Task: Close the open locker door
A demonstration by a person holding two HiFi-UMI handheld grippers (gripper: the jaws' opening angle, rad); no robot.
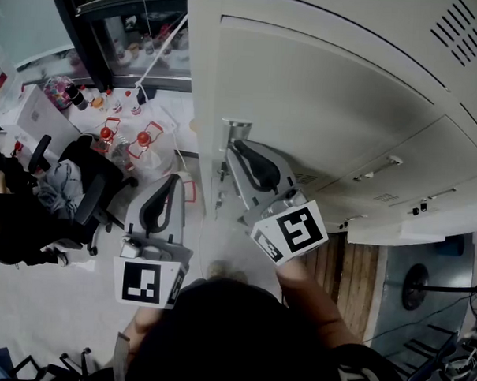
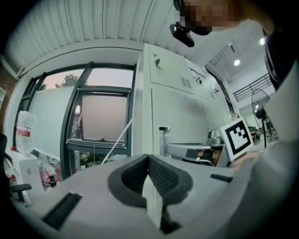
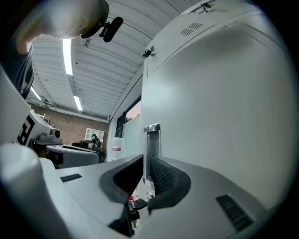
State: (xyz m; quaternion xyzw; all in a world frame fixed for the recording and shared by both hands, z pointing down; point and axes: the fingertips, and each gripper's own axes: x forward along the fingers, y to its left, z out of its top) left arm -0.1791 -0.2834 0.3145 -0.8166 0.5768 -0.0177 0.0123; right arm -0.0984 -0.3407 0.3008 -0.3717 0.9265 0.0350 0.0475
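Note:
The open locker door is a broad pale grey panel with a metal handle at its free edge. My right gripper has its tips right at the lower end of that handle. In the right gripper view the jaws stand together with only a thin slit, and the handle shows just beyond it against the door. My left gripper hangs to the left, away from the door, shut on nothing. Its view shows the door, handle and right gripper.
More locker doors run to the right. On the left are a black office chair, a desk with red-capped bottles and a dark-framed window. A fan stands at lower right beside wooden flooring.

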